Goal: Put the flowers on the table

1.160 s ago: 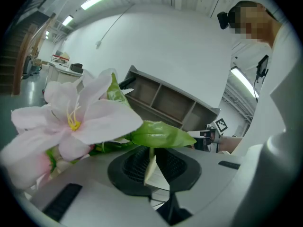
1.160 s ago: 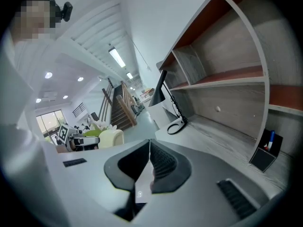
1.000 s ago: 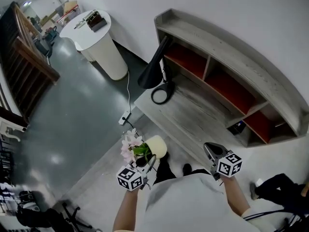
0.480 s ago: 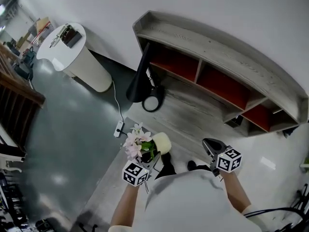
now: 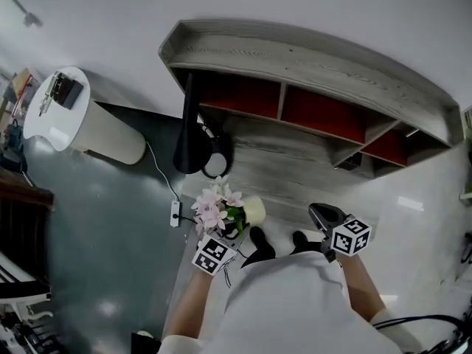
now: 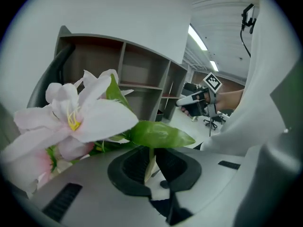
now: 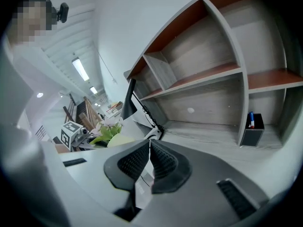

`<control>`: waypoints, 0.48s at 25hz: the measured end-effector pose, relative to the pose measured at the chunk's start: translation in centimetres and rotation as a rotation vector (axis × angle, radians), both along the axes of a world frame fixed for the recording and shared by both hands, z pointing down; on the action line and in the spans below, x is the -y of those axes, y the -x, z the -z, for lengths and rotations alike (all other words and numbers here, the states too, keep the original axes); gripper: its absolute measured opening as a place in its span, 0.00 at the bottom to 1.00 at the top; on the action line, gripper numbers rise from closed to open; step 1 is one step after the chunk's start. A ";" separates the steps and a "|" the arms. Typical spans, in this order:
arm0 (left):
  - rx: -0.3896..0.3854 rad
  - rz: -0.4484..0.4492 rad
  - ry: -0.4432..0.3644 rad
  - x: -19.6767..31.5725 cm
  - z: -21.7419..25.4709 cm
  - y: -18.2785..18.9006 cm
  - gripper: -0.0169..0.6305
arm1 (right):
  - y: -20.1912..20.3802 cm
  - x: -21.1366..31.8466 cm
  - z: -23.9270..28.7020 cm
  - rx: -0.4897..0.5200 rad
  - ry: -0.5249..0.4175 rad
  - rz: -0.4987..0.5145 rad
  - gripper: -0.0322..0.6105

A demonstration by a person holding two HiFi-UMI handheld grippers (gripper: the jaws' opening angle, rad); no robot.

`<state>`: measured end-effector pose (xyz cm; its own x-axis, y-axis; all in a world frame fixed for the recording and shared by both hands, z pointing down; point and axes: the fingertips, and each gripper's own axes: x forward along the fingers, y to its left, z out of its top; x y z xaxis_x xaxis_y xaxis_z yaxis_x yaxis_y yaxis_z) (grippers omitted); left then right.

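A white stand (image 5: 55, 116) sits at ten o'clock. Our left gripper (image 6: 151, 164) clamps the flowers (image 5: 217, 209) by the table's (image 5: 295, 161) near edge, black lamp (image 5: 189, 150) at eleven o'clock of them; our right gripper (image 7: 149, 157) is closed, empty.

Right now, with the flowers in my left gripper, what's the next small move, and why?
Probably ease the left gripper forward over bare table right of the lamp. It is clamped on the flowers, which seem to hang at the table's near edge, not resting.

Pink flowers (image 5: 216, 206) in cream pot (image 5: 252, 211), aloft beside table (image 5: 295, 172)
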<state>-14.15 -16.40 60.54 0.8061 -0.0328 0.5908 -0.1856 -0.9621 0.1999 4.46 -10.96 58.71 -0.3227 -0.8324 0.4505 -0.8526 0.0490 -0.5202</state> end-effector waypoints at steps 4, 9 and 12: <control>0.033 -0.113 -0.039 1.1 -0.5 -0.7 0.11 | 0.3 -0.8 -0.3 0.009 0.004 -0.099 0.08; 0.076 -0.247 -0.101 2.3 -1.3 -2.2 0.11 | 0.9 -1.7 -0.8 0.023 0.011 -0.179 0.08; 0.111 -0.312 -0.132 2.8 -1.8 -3.1 0.11 | 1.1 -2.5 -0.8 0.027 0.023 -0.207 0.08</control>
